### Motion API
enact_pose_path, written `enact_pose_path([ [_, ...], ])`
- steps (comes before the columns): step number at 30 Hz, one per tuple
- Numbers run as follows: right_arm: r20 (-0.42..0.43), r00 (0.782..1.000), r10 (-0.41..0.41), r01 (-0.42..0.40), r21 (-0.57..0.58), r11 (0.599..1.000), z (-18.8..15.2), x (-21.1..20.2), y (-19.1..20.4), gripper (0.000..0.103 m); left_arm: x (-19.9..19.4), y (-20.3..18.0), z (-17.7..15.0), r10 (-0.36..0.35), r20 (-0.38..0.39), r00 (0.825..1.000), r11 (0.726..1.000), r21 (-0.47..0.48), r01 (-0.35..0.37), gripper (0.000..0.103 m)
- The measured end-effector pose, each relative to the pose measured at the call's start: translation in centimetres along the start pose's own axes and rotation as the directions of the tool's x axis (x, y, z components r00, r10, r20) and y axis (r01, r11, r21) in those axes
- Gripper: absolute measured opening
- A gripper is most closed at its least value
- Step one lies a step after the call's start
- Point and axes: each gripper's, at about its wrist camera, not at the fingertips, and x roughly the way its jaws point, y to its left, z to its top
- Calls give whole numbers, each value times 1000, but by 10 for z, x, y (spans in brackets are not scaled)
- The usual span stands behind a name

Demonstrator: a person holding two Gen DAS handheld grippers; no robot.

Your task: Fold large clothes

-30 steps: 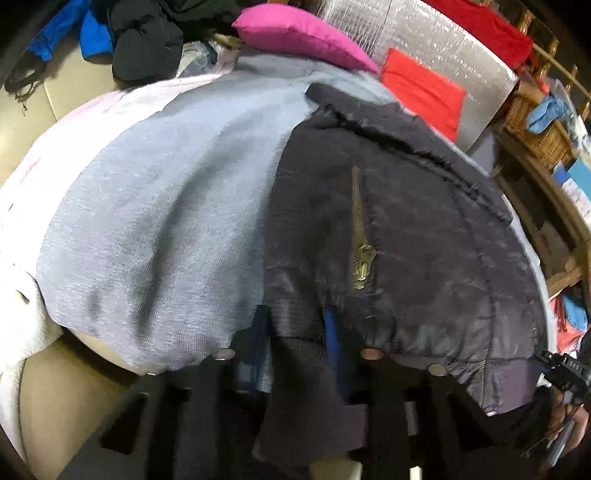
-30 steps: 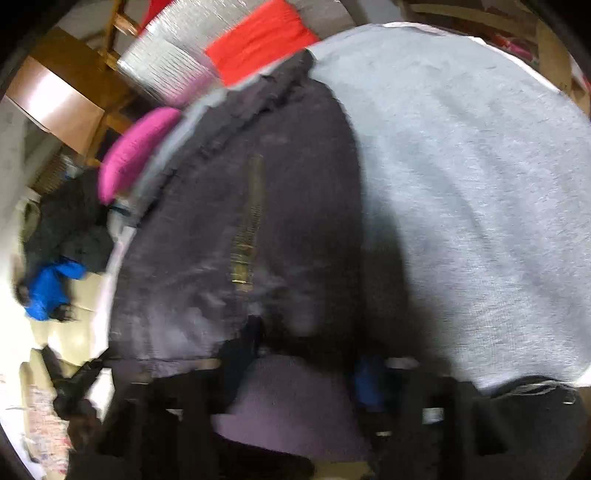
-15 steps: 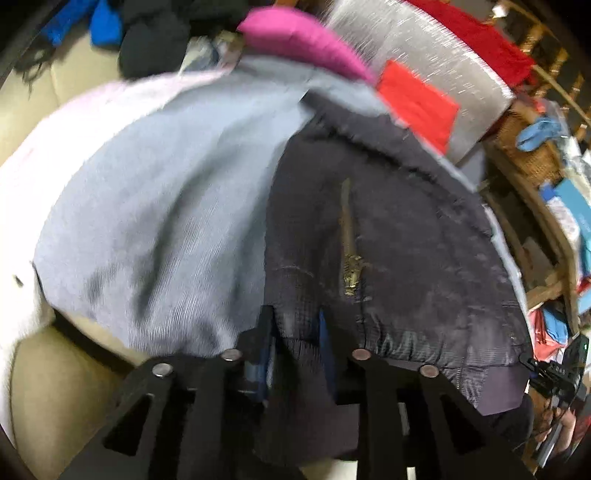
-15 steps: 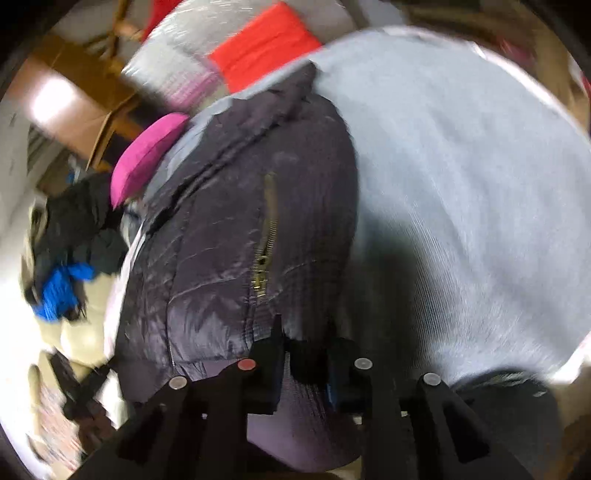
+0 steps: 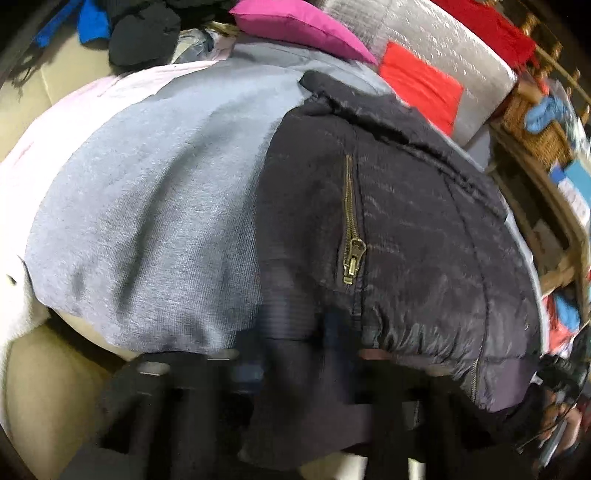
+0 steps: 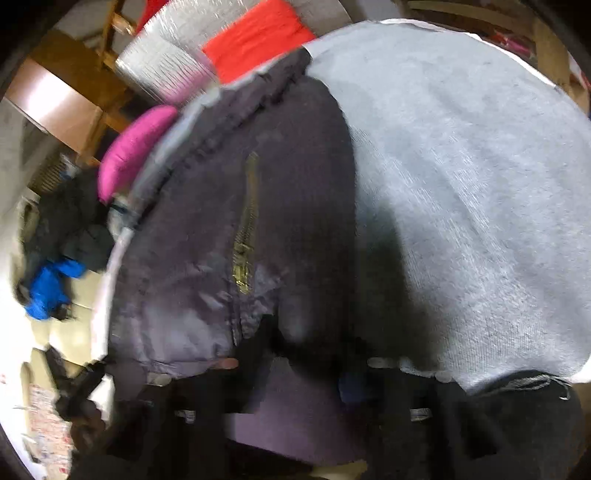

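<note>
A dark quilted jacket point(image 5: 406, 240) with a brass pocket zipper point(image 5: 351, 254) lies spread on a grey knit cloth point(image 5: 166, 221). Its ribbed hem hangs toward me. My left gripper point(image 5: 295, 354) has that hem between its fingers, and its jaws are closing on the cloth. The right wrist view shows the same jacket point(image 6: 207, 229) left of the grey cloth point(image 6: 461, 184). My right gripper point(image 6: 306, 369) also has the hem between its fingers, with its jaws closing on it. Blur and draped cloth hide both sets of pads.
Behind the jacket lie a pink cushion point(image 5: 295, 26), a red cushion point(image 5: 421, 85) and a silver padded block point(image 5: 443, 40). Dark and blue clothes point(image 5: 140, 33) pile at the far left. A wicker basket point(image 5: 532, 122) and wooden shelves stand at the right. Beige sofa point(image 5: 44, 387) lies below.
Both grippers' jaws have narrowed onto the jacket's ribbed hem. The views swayed a little and came back; the jacket lies where it was.
</note>
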Motion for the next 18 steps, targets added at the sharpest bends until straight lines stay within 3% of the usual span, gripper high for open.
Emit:
enact_pose_path([
  [2,-14,1000,20,-20,-2,1000,2,-2,0,18,-7,3,3,-33,8,999,999,-7,33,16],
  [7,20,998,54,-53,-48,997,5,-32,13,15,-44,1,5,-81,80,993,997,-8,82,15],
  [10,-13,999,42,-43,-28,999,3,-24,5,16,-31,6,1,-69,40,997,997,-16,70,16],
  [13,-18,997,80,-79,41,996,5,-12,-8,22,-17,5,1,-36,13,999,999,-17,36,17],
  [16,13,997,80,-81,26,996,5,-13,-8,38,-15,5,2,-43,26,999,999,-18,43,18],
  [17,15,997,80,-81,17,997,5,-13,-6,65,-15,6,2,-47,30,998,999,-26,47,19],
  [18,19,997,80,-80,9,997,4,-15,-6,79,-14,8,1,-45,27,999,998,-34,46,21],
])
